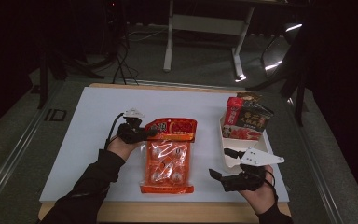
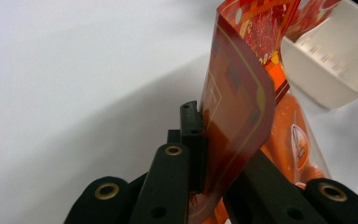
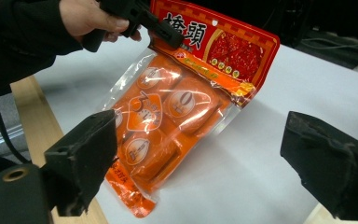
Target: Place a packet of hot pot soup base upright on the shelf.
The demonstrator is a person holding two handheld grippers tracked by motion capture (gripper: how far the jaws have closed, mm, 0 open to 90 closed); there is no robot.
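An orange packet (image 1: 168,156) with a red header card lies lengthwise on the white table mat (image 1: 98,140), its top end lifted. My left gripper (image 1: 150,133) is shut on the left corner of that red header (image 2: 235,107), which curls up between the jaws. In the right gripper view the packet (image 3: 168,116) hangs tilted from the left gripper (image 3: 165,32). My right gripper (image 1: 219,176) stands open near the front right of the mat, nothing between its pads (image 3: 86,154), pointing left toward the packet.
A white tray (image 1: 226,154) at the right of the mat holds upright snack packets (image 1: 247,119); its corner (image 2: 335,60) shows behind the held header. The wooden table edge (image 1: 168,211) runs along the front. Beyond the table are a dark floor and desk legs.
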